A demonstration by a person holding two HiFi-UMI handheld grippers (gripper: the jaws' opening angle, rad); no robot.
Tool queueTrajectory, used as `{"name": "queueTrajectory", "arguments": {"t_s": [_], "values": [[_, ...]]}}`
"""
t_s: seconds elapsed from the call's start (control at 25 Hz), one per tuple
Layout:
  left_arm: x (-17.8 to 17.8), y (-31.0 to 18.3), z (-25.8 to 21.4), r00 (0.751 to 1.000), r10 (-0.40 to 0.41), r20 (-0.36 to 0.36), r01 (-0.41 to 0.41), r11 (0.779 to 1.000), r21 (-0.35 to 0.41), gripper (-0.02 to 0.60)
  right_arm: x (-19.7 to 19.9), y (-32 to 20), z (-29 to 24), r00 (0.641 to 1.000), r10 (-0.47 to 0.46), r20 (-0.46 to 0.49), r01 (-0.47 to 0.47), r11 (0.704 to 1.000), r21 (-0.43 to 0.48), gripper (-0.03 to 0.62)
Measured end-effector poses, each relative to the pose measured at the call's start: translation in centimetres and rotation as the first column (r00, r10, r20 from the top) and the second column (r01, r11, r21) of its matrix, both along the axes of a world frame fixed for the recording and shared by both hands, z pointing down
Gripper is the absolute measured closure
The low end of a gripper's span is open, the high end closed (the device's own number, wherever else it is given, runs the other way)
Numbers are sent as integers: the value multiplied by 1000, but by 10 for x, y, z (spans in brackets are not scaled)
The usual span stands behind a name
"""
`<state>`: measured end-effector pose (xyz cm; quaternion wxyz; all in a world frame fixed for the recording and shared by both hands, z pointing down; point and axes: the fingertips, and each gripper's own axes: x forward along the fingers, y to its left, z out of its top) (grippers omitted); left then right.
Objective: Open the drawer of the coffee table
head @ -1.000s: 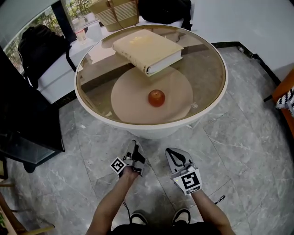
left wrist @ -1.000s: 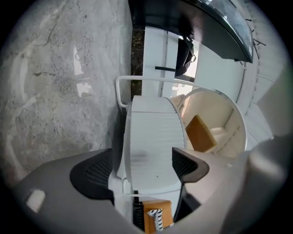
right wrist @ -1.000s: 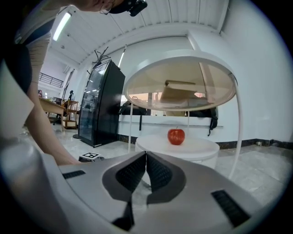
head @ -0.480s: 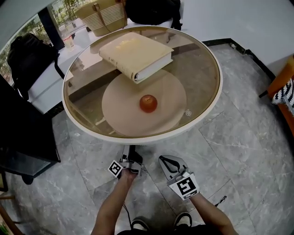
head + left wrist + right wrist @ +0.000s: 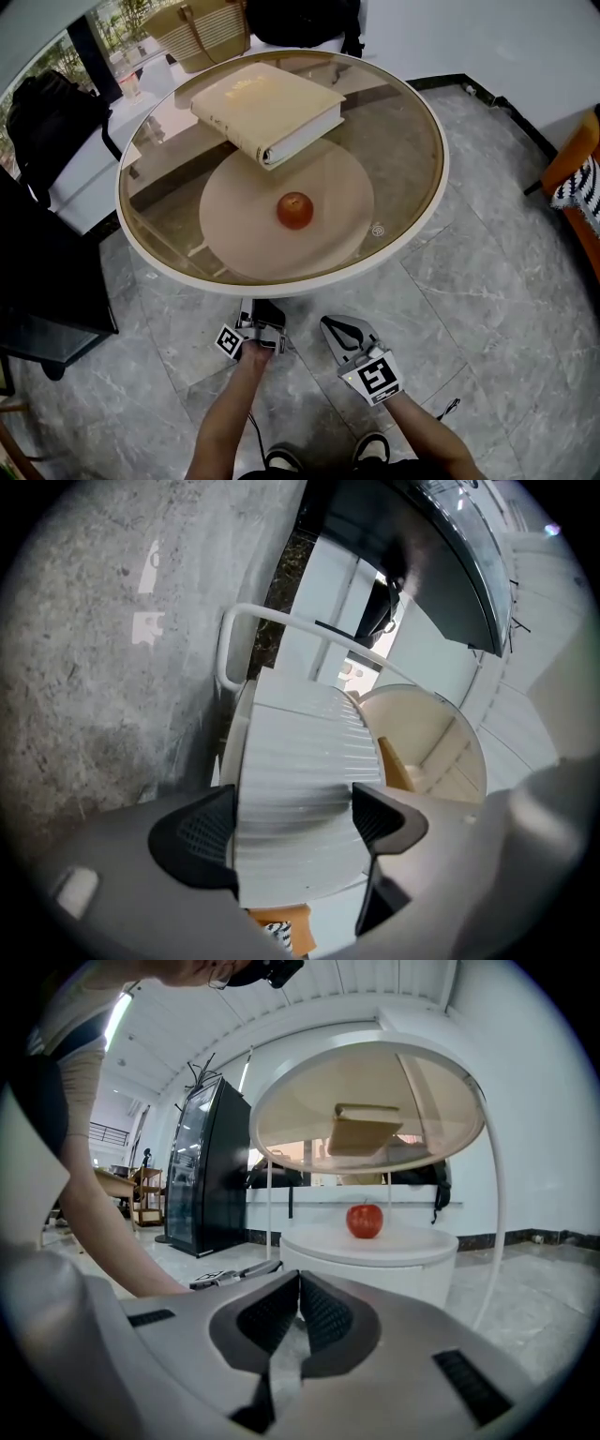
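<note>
The round coffee table (image 5: 442, 178) has a glass top that carries a thick cream book (image 5: 267, 111). Under the glass, a red apple (image 5: 294, 210) sits on the flat top of the white drum base (image 5: 375, 1258).

The left gripper (image 5: 255, 330) is turned on its side and reaches in beneath the near rim of the worktop, low over the grey marble floor (image 5: 487, 309). In the left gripper view its jaws stand wide apart. The white ribbed drawer front (image 5: 300, 761) in the side of the base fills the gap between them. Both dark pads sit at the edges of that front; whether they press on it cannot be made out.

The right gripper (image 5: 342, 330) hangs just beside the left one, further out from the table and above the floor. Its jaws are pressed together with nothing between them, and they point toward the base and the apple.
</note>
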<state>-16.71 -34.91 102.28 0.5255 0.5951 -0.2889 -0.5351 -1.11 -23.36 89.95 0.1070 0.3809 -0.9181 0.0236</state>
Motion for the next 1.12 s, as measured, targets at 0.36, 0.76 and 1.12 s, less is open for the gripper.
{"name": "queueTrajectory", "arguments": {"t_s": [0.36,0.76,1.12], "values": [[0,1,-1,1000,-11,6,11,1000,-21,195,-13,-5,-13,1000,-1,28,1,1000,15,588],[1,12,-1,1000,20,12,-20,1000,-14,212,-18,2,-15,1000,-19,13,18,1000,21,588],[0,44,1,999,46,9,-46,999,-11,224,-19,9,-17,999,-21,46,22,1000,-20,588]]}}
